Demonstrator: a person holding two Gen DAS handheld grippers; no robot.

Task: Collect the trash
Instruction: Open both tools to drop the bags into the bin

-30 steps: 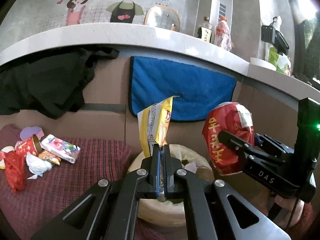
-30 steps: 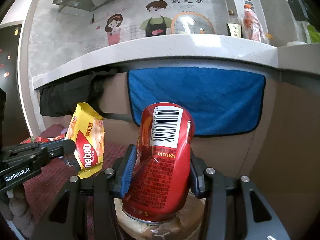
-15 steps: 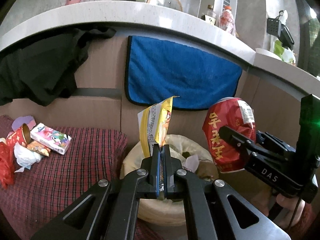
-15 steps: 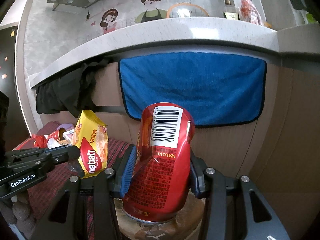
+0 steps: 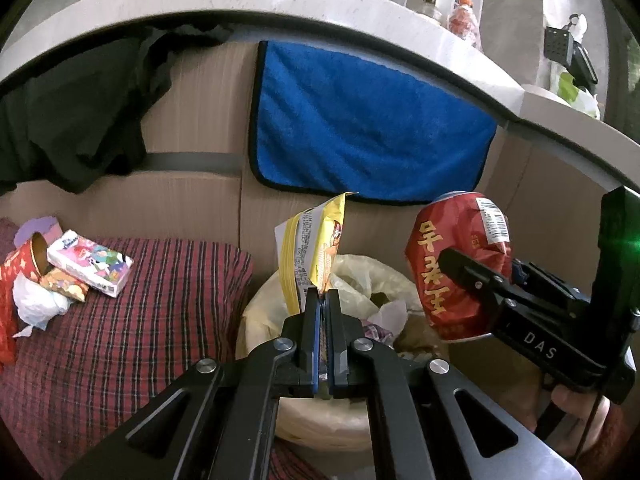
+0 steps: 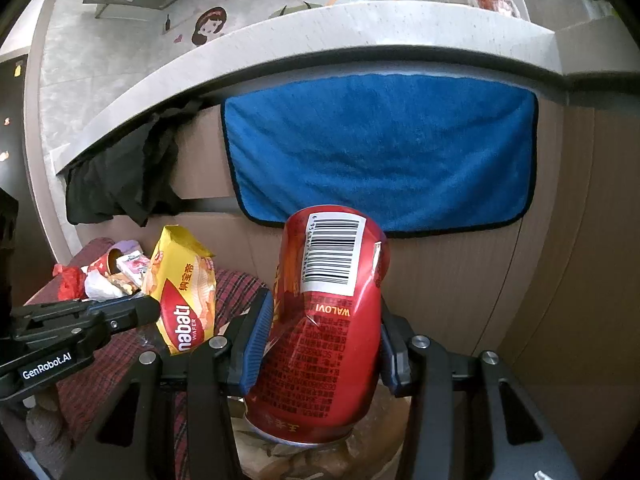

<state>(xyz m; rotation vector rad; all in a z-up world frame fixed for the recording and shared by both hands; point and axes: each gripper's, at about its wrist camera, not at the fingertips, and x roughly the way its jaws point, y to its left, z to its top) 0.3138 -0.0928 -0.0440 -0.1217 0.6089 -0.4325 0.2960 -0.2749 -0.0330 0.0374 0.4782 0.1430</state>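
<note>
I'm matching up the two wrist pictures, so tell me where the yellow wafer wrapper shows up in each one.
Left wrist view: the yellow wafer wrapper stands just below centre, seen edge-on, pinched in the left gripper above the trash bin.
Right wrist view: it is at lower left, front label showing, left of the red can.
Shared landmark: the blue towel hanging behind both.
</note>
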